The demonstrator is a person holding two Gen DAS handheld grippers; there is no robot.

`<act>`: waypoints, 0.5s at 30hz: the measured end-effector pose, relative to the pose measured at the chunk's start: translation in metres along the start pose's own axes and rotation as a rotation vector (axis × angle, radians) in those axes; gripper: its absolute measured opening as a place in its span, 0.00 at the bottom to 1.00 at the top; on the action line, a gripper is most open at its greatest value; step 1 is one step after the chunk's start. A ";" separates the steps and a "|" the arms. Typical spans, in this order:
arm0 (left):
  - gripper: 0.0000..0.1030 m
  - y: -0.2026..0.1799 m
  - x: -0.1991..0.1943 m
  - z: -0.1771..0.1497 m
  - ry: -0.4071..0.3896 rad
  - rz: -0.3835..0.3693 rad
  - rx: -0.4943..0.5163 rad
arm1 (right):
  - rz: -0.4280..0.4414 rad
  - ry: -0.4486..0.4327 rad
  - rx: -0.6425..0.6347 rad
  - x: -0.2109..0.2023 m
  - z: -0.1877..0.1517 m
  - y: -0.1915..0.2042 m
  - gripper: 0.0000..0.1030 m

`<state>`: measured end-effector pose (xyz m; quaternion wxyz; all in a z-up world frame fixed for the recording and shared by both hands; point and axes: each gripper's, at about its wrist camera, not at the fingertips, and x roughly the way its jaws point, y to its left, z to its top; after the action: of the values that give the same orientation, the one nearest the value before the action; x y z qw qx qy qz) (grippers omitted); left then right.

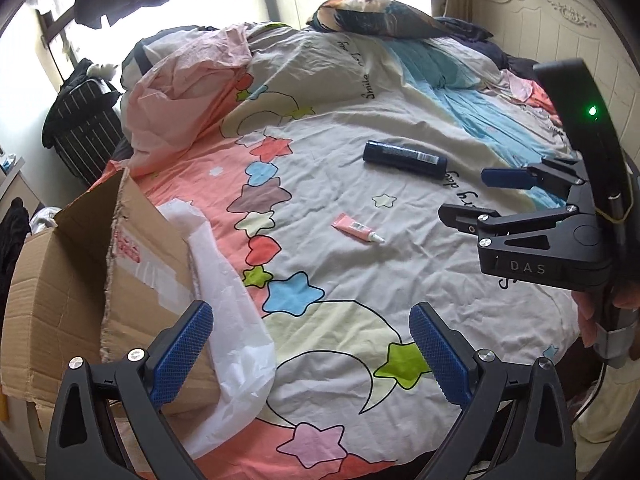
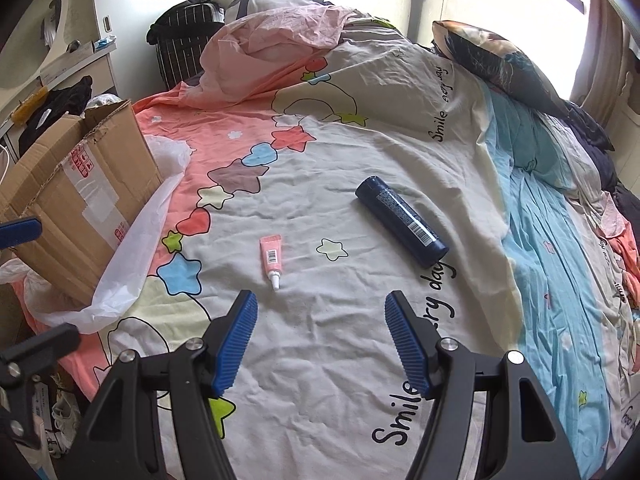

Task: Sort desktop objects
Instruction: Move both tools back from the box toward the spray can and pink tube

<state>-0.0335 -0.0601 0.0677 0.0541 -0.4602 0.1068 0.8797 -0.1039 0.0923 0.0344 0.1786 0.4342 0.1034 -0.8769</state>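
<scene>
A: How far along is the sorting?

B: I'd say not finished. Two things lie loose on the bedspread point(image 2: 320, 360): a pink tube point(image 2: 271, 258) and a dark blue bottle point(image 2: 401, 221). The cardboard box point(image 2: 80, 200) stands at the bed's edge with a white plastic bag point(image 2: 128, 276) against it; I can't see what's inside the box.

A: And the grippers?

B: Both are empty. The left gripper point(image 1: 310, 356) has its jaws spread wide, next to the box and well apart from the tube. The right gripper point(image 2: 320, 344) is about half open; the tube lies just beyond its left finger, cap towards it, with the bottle on the far side of the tube from the box.

A: Next?

B: Probably the tube; it's nearer.
</scene>
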 end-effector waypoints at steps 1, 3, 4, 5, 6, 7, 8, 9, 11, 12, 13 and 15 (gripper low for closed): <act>0.98 -0.004 0.005 0.001 0.010 -0.006 0.003 | -0.006 0.000 0.000 -0.001 -0.002 -0.002 0.61; 0.98 -0.008 0.013 0.001 0.029 -0.040 -0.005 | -0.016 0.000 -0.001 -0.003 -0.005 -0.006 0.61; 0.98 -0.010 0.018 0.002 0.040 -0.049 -0.015 | -0.021 0.002 0.000 -0.003 -0.006 -0.009 0.61; 0.98 -0.010 0.022 0.003 0.044 -0.055 -0.032 | -0.025 0.005 0.002 -0.003 -0.008 -0.011 0.61; 0.98 -0.010 0.026 0.004 0.047 -0.062 -0.049 | -0.029 0.008 0.003 -0.002 -0.009 -0.013 0.61; 0.98 -0.010 0.030 0.005 0.050 -0.068 -0.066 | -0.035 0.010 0.003 -0.002 -0.010 -0.015 0.61; 0.98 -0.011 0.033 0.006 0.050 -0.091 -0.083 | -0.040 0.011 0.003 -0.002 -0.012 -0.017 0.61; 0.98 -0.010 0.037 0.007 0.054 -0.110 -0.103 | -0.045 0.010 0.001 -0.003 -0.013 -0.019 0.61; 0.98 -0.010 0.045 0.009 0.062 -0.127 -0.149 | -0.052 0.010 -0.002 -0.003 -0.015 -0.023 0.61; 0.98 -0.009 0.048 0.010 0.065 -0.135 -0.171 | -0.056 0.013 -0.005 -0.002 -0.016 -0.025 0.61; 0.98 -0.010 0.051 0.011 0.069 -0.142 -0.190 | -0.060 0.016 -0.007 -0.002 -0.017 -0.027 0.61; 0.98 -0.012 0.057 0.013 0.075 -0.154 -0.211 | -0.067 0.019 -0.005 -0.001 -0.018 -0.032 0.61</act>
<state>-0.0744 -0.0459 0.0269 0.0686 -0.5029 -0.0198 0.8614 -0.1035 0.1280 0.0248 0.1494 0.4385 0.1219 -0.8778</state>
